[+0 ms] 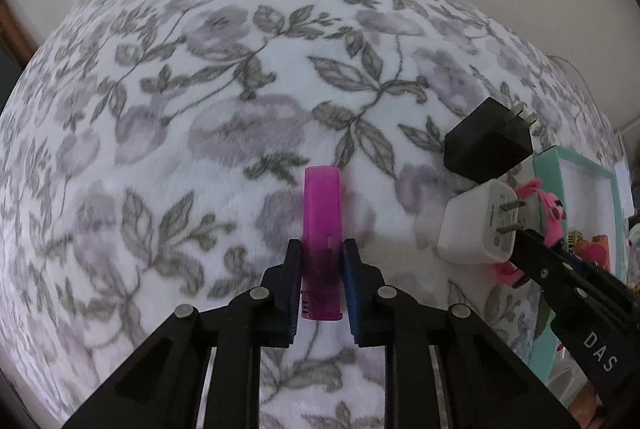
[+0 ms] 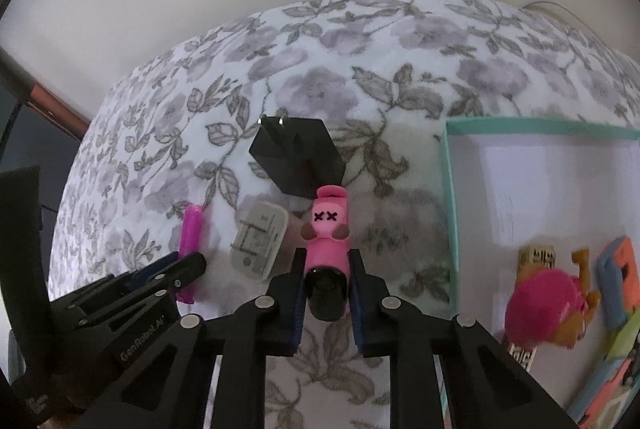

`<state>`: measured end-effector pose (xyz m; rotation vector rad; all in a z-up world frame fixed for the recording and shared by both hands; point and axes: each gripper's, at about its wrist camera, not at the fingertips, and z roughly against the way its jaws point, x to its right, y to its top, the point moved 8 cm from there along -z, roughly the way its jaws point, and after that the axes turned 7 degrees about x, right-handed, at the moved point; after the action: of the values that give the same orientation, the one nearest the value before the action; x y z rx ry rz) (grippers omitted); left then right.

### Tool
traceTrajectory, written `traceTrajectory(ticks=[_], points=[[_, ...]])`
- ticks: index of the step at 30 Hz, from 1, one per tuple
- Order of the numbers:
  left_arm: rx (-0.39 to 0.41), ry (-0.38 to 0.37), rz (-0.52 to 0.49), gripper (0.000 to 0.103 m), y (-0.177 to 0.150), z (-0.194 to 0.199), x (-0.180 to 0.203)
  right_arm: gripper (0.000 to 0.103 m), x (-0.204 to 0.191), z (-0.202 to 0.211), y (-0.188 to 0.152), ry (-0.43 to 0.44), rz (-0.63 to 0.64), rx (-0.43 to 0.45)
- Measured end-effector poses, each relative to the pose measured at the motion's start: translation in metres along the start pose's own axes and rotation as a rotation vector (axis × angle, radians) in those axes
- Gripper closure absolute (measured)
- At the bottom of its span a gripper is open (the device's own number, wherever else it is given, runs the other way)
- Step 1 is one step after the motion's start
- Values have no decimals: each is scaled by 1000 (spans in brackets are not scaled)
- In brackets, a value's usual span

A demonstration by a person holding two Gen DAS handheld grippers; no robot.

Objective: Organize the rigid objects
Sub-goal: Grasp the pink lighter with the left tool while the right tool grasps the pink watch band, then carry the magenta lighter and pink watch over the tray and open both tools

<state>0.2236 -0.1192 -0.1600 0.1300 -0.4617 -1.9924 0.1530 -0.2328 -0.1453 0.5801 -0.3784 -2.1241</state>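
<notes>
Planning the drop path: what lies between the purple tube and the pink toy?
The white charger, lying on the blanket, seen in the right wrist view.

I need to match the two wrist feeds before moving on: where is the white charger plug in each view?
Left wrist view: the white charger plug sits at the right, below the black adapter, prongs facing right.
Right wrist view: it lies left of centre, between the purple tube and the pink toy, prong face up.
Shared landmark: the black adapter, just beyond the white plug in both.
</notes>
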Motion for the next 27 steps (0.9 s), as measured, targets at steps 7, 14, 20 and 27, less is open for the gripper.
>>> traceTrajectory(ticks=[7,14,20,27], points=[[-4,33,67,83,-12,33,-9,83,3,35,-7,58,-65,30],[90,23,82,83,5,94,14,83,10,94,10,93,-99,139],[170,-32,75,83,26,135,63,83,41,143,29,29,-71,254],[193,-141,22,83,29,153,145,83,107,181,44,-100,-92,333]])
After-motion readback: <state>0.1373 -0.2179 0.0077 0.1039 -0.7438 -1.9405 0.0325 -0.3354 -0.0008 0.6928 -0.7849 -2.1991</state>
